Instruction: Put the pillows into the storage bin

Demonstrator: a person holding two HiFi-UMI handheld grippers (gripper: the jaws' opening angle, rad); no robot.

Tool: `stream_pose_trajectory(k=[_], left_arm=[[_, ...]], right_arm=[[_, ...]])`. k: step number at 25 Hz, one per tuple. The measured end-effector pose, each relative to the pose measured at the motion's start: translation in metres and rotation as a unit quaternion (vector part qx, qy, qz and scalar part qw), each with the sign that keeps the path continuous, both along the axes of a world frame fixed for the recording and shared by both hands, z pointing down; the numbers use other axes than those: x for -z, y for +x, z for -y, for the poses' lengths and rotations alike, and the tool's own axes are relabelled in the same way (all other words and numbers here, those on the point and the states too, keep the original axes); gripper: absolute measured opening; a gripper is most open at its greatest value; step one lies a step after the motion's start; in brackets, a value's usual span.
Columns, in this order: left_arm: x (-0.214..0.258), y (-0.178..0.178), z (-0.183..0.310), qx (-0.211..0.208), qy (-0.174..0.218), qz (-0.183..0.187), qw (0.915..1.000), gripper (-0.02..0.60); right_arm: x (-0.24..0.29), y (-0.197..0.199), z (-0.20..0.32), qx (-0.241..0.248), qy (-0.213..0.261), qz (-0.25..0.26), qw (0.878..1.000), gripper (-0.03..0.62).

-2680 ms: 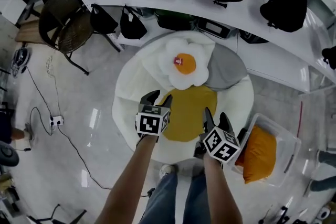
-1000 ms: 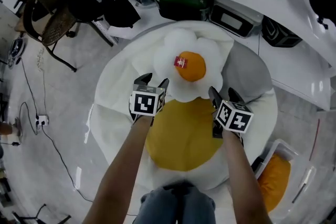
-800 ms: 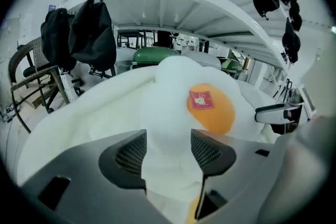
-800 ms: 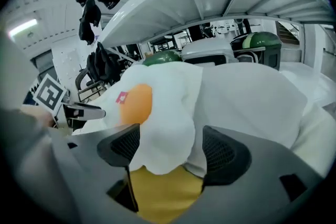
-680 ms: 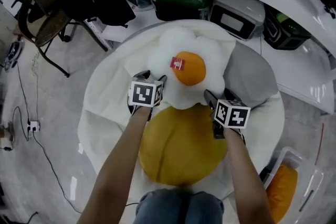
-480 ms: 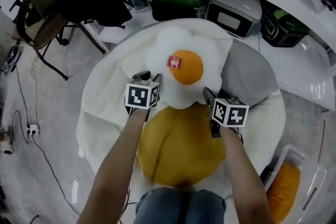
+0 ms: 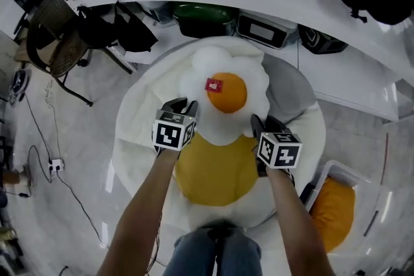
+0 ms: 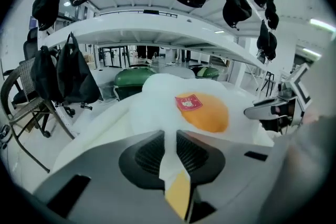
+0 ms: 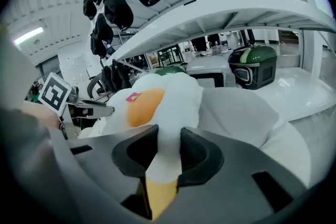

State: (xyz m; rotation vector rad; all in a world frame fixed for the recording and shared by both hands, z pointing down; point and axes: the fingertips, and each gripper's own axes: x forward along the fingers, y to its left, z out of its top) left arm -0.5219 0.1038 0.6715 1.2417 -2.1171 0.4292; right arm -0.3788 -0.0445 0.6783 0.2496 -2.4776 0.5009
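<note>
Head view: fried-egg pillow [image 7: 223, 97] sits atop the yellow pillow [image 7: 217, 171], storage bin [image 7: 365, 200] off right. Left gripper view: the left gripper [image 8: 169, 148], jaws just closing, pinches the egg's white rim. Right gripper view: the right gripper [image 9: 168, 150], also just closing, clamps that rim.

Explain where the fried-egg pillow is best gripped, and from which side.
Pinch the fried-egg pillow by its thin white near rim, from the person's side: that rim is flat and soft, the yolk bulges. The left tongs and right tongs have just been closing on it.

Egg pillow [image 7: 223, 90] overlapping round pillow [image 7: 217, 174], storage bin [image 7: 367, 200] at right
</note>
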Motion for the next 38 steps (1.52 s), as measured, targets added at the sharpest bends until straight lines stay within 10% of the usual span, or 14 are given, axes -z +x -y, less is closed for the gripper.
stream_pose_trajectory(k=[14,27,38], left_arm=[[0.165,0.138,0.052,-0.048,0.025,-0.021,0.9983,0.077],[0.194,0.243,0.081,-0.149,0.039,-0.018,0.9879,0.077],[0.170,0.416,0.156,-0.267,0.027,-0.041,0.9626,0.077]], right_arm=[[0.172,0.156,0.032,-0.069,0.017,-0.013,0.997,0.101],[0.202,0.282,0.028,-0.174,0.037,-0.004,0.984,0.103],[0.183,0.471,0.060,-0.288,0.036,-0.035,0.956,0.106]])
